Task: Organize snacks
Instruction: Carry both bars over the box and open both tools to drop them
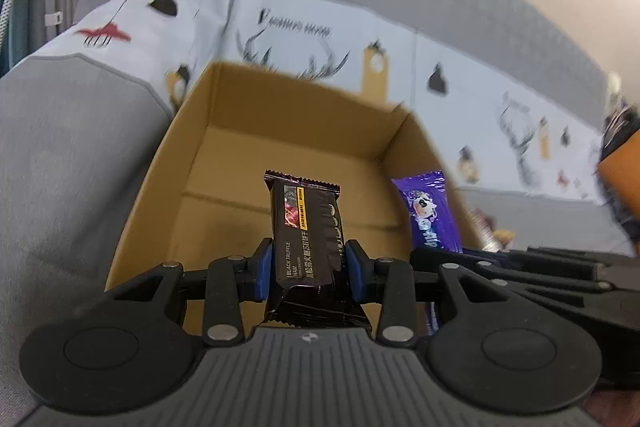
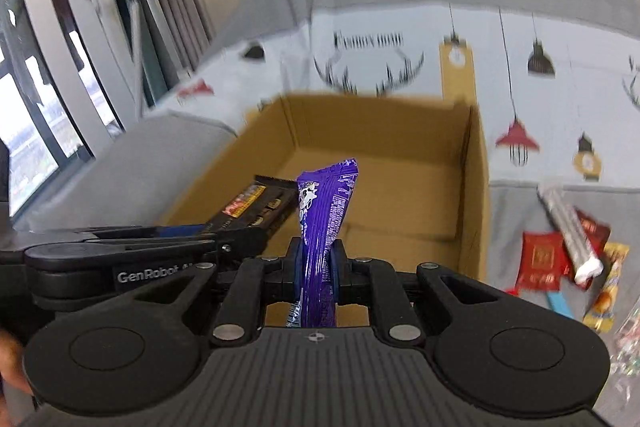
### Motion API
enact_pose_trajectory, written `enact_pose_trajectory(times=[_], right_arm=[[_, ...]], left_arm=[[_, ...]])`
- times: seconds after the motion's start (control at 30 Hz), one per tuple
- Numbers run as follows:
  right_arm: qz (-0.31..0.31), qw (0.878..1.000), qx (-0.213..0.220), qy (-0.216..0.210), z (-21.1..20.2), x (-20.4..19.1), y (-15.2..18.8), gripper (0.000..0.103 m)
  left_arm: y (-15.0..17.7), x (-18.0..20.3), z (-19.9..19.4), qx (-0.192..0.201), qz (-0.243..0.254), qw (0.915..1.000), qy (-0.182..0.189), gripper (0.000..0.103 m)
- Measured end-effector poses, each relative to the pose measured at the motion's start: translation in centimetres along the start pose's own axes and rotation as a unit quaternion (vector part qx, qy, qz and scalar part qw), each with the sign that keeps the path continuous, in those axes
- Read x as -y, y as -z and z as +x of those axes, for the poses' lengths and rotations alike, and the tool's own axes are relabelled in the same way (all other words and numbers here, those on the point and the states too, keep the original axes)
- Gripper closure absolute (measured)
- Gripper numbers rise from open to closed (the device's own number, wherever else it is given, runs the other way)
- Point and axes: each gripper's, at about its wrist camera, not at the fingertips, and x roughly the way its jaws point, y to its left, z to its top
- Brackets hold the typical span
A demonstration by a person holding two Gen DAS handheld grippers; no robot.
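Note:
An open cardboard box [image 1: 224, 115] sits on a grey sofa, with nothing lying on its floor; it also shows in the right wrist view [image 2: 476, 179]. My left gripper [image 1: 309, 267] is shut on a black snack bar [image 1: 306, 223] and holds it upright over the box's near edge. My right gripper [image 2: 317, 263] is shut on a purple snack packet [image 2: 322, 211], also over the box's near side. The purple packet [image 1: 430, 211] shows right of the black bar in the left wrist view, and the black bar [image 2: 252, 205] shows left of the purple packet in the right wrist view.
Several loose snacks lie on the sofa seat right of the box: a red packet [image 2: 540, 261], a silver stick [image 2: 568, 231] and a yellow-orange wrapper [image 2: 608, 291]. A patterned cover [image 2: 560, 107] drapes the backrest. A window [image 2: 28, 115] is at far left.

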Motion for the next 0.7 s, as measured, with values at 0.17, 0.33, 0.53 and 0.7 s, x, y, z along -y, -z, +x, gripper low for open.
enact_pose_trajectory(times=[0.17, 0.33, 0.53, 0.7], right_arm=[[-0.003, 0.999, -0.037, 0.011, 2.9, 0.1, 1.4, 0.089], [-0.010, 0.999, -0.051, 0.015, 4.3, 0.2, 1.8, 0.089], [-0.034, 0.998, -0.057, 0.006, 5.1, -0.6, 2.0, 0.089], [0.011, 1.000, -0.018, -0.001, 2.7, 0.8, 0.8, 0.059]], left_arm=[[1.3, -1.5, 1.8, -0.025, -0.020, 0.9995, -0.004, 0.062], [1.9, -2.2, 2.4, -0.036, -0.023, 0.9990, -0.011, 0.062], [1.8, -1.5, 2.9, -0.046, -0.008, 0.9985, -0.030, 0.062], [0.3, -0.6, 0.2, -0.029, -0.031, 0.9974, -0.059, 0.028]])
